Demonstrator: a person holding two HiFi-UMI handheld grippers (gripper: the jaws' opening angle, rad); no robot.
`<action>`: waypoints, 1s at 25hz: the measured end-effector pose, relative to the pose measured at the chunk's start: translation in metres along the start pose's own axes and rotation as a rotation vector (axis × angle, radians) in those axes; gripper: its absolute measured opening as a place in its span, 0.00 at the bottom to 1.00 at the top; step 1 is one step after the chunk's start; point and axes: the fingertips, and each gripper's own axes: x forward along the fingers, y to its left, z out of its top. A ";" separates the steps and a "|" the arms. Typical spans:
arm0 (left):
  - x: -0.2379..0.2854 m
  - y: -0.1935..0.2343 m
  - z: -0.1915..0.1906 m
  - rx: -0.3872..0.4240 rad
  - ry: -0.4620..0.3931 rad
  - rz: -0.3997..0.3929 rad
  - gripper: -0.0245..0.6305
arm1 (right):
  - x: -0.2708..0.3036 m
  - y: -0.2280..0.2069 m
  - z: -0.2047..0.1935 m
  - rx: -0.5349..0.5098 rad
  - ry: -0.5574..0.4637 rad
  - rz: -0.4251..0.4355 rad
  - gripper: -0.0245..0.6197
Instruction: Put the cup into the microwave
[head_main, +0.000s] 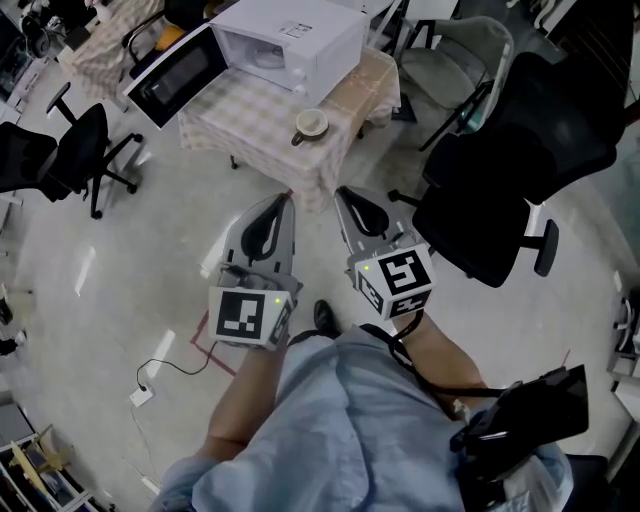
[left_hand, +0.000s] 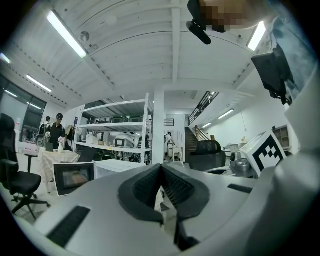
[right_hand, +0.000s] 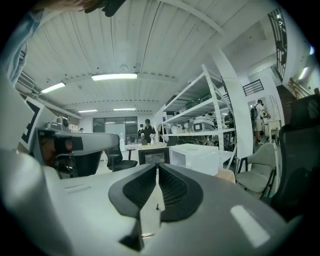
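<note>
A pale cup with a handle stands near the front edge of a table under a checked cloth. Behind it is a white microwave with its dark door swung open to the left. Both grippers are held level over the floor, short of the table. My left gripper and right gripper are shut and empty. In the left gripper view the jaws meet, with the microwave beyond. The right gripper view shows closed jaws and the microwave; the cup is hidden there.
A large black office chair stands close on the right, another black chair at left, and a grey chair behind the table. A cable and red tape lie on the floor. Metal shelving stands beyond.
</note>
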 end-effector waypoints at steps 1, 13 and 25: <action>0.003 0.002 0.000 -0.004 0.000 -0.005 0.04 | 0.002 -0.001 0.001 -0.002 0.003 -0.004 0.04; 0.038 0.005 -0.013 -0.021 0.026 -0.040 0.04 | 0.016 -0.039 0.002 0.002 0.002 -0.064 0.04; 0.109 0.031 -0.012 0.000 0.055 0.028 0.04 | 0.075 -0.095 0.009 0.025 0.006 -0.004 0.04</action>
